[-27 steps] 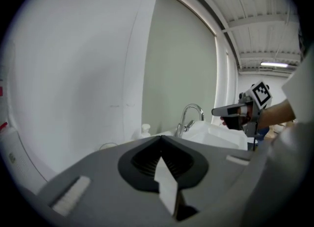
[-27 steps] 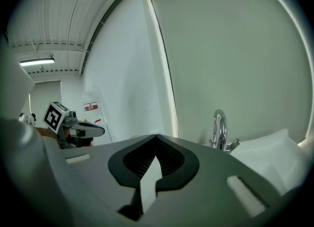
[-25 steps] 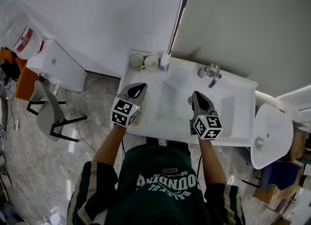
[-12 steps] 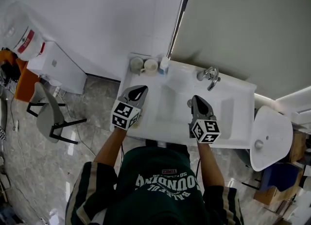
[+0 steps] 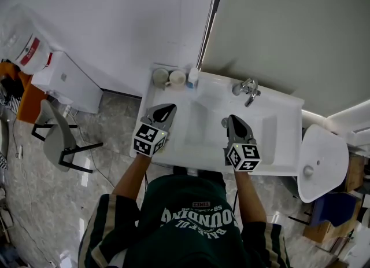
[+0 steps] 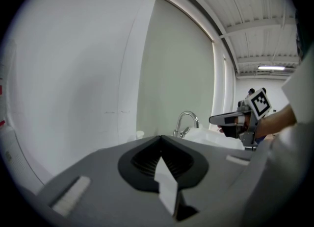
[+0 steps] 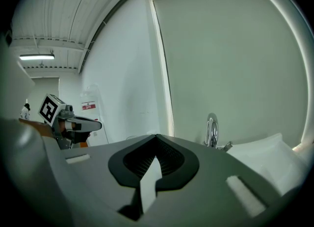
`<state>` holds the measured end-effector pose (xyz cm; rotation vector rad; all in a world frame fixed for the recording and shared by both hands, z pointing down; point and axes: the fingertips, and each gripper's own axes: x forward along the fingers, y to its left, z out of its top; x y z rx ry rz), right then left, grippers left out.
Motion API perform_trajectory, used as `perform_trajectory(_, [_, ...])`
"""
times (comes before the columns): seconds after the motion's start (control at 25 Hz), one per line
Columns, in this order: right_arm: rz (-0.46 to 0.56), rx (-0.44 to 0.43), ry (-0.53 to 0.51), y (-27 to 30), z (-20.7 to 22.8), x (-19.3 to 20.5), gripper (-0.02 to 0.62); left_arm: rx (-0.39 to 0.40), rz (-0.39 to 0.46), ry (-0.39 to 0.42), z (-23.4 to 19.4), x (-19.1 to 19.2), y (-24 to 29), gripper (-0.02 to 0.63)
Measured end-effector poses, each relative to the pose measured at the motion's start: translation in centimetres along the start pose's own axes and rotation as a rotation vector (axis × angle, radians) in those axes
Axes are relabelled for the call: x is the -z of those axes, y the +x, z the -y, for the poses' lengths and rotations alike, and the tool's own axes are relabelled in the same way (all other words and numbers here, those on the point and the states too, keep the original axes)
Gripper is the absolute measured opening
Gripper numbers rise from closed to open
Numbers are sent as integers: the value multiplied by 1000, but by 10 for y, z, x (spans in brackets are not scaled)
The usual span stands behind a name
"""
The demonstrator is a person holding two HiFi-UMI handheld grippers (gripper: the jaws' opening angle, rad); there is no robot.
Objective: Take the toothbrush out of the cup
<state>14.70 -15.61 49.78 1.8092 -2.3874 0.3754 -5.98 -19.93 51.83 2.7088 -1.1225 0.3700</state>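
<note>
1. White glazed ceramic forms the surface (image 5: 277,116), a washstand top with a shallow rectangular basin sunk into it and a curved chrome tap (image 5: 247,89) at the back.
2. Two small round cups (image 5: 160,77), pale and smooth, stand side by side at the far left corner against the wall. A small blue-and-white container (image 5: 192,77) stands just beside them. The toothbrush is too small to make out; I judge that it sits in one of these cups.
3. The left tool (image 5: 166,106) and the right tool (image 5: 231,121) hover over the near part of the surface, well apart from the cups. Each has its matt grey jaws pressed together on nothing.
4. The step in hand looks like the approach, with nothing yet reached. The next move calls for the left tool, the nearer one, to spread its jaws, travel to the corner and pinch the thin handle above the cup's rim.
</note>
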Motion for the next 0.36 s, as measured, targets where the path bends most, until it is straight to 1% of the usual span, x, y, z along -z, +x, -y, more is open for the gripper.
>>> perform_trajectory(0.36, [-1,-5,6,-2,0,4,2,-4,7,-7,2,1,-2,51])
